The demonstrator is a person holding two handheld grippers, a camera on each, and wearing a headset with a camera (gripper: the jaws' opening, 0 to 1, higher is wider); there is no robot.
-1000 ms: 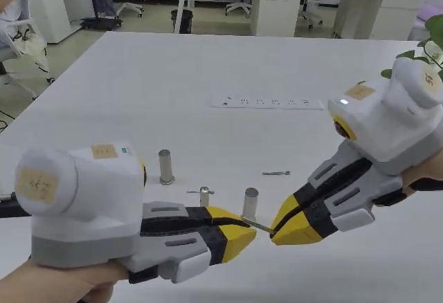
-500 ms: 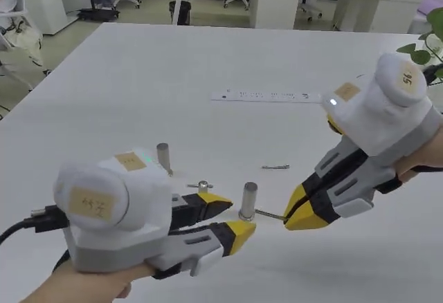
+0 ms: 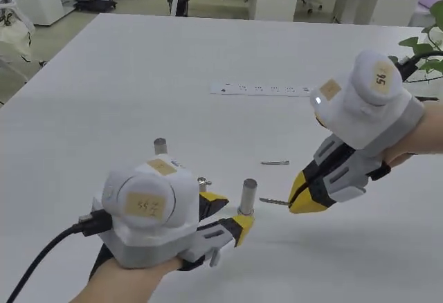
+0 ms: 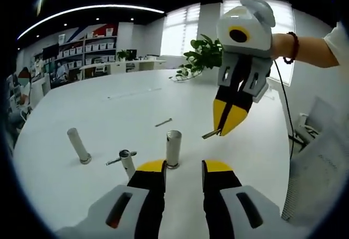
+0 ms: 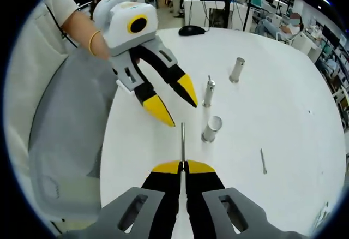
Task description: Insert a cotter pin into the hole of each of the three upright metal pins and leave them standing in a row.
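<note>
we're holding the cotter pin (image 3: 273,200) clamped in the right gripper (image 3: 299,205), long axis lying level and pointing tip-first at the near pin (image 3: 248,196) just to its left, while the left gripper (image 4: 184,168) is waiting, jaws apart, at that pin's base.

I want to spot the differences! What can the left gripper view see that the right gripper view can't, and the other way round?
The left gripper view has the leafy plant and the right gripper seen from the front, its jaws shut on a cotter pin. The right gripper view has the left gripper from the front, jaws open, and a dark rounded thing far back. Both have the white table, the three metal pins standing on it, and a spare cotter pin lying flat.
</note>
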